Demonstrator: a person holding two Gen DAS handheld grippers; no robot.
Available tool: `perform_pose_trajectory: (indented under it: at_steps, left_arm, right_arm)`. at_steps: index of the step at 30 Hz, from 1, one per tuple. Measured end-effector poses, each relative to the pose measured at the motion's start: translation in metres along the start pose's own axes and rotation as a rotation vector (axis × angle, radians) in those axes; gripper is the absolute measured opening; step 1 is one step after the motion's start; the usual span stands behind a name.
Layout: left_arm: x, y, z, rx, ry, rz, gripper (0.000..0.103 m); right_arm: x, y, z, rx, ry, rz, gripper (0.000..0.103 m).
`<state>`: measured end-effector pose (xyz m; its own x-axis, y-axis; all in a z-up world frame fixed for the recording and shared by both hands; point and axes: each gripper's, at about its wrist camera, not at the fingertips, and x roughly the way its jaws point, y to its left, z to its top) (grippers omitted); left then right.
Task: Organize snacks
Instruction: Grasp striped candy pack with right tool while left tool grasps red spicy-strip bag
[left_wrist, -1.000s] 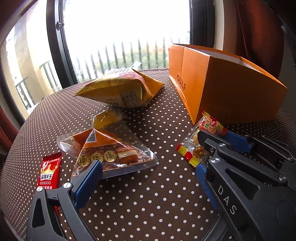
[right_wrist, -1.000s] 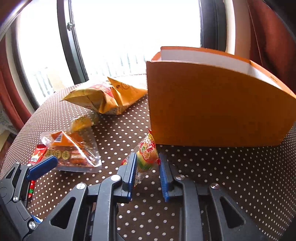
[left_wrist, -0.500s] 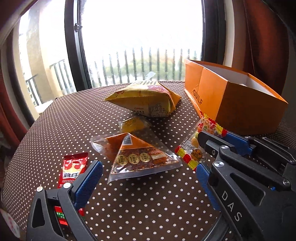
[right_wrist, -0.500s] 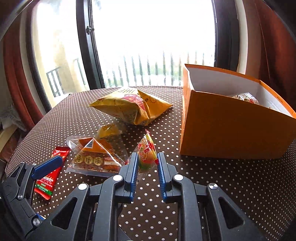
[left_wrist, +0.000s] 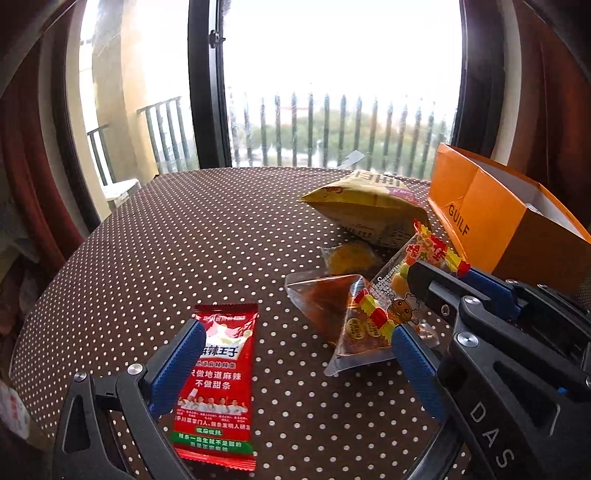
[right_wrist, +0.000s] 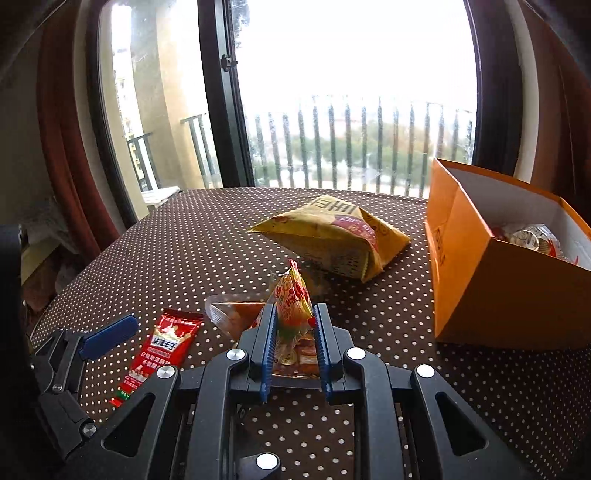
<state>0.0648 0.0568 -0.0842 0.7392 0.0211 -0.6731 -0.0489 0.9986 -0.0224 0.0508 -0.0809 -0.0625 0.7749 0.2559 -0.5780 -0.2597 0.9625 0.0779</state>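
My right gripper (right_wrist: 295, 310) is shut on a small red-and-yellow candy packet (right_wrist: 291, 299) and holds it upright above the dotted brown table (right_wrist: 207, 251). The left wrist view shows the same candy packet (left_wrist: 406, 291) pinched at the right. My left gripper (left_wrist: 295, 332) is open low over the table, with a flat red snack packet (left_wrist: 218, 380) lying by its left finger. A clear triangular packet (left_wrist: 325, 302), a small yellow packet (left_wrist: 351, 258) and a big yellow chip bag (left_wrist: 369, 210) lie beyond. The open orange box (right_wrist: 498, 288) stands to the right.
Wrapped snacks (right_wrist: 532, 236) lie inside the orange box. The round table's far edge (left_wrist: 258, 170) meets a tall window with a dark frame (left_wrist: 210, 85). Red curtains (left_wrist: 22, 147) hang at both sides. Bare tablecloth (left_wrist: 166, 240) spreads to the left.
The right gripper has risen with the candy packet, off the table. The left gripper has shifted left, so the red packet now lies between its fingers. The box's inside has come into view.
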Motion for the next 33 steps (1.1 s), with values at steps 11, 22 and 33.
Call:
perform_pose_trajectory:
  at_steps: [11,22,33]
  left_arm:
    - [0.03,0.03,-0.009,-0.067,0.082,0.013,0.095]
    - [0.054,0.039,-0.022,-0.087,0.132,0.02,0.063]
    - [0.045,0.034,-0.029,-0.084,0.119,0.008,0.043]
  right_arm:
    - [0.027,0.032,0.0,-0.053,0.055,0.031,0.022]
    - [0.048,0.049,-0.006,-0.084,0.097,0.032,0.022]
    - [0.046,0.05,-0.008,-0.079,0.095,0.033,0.022]
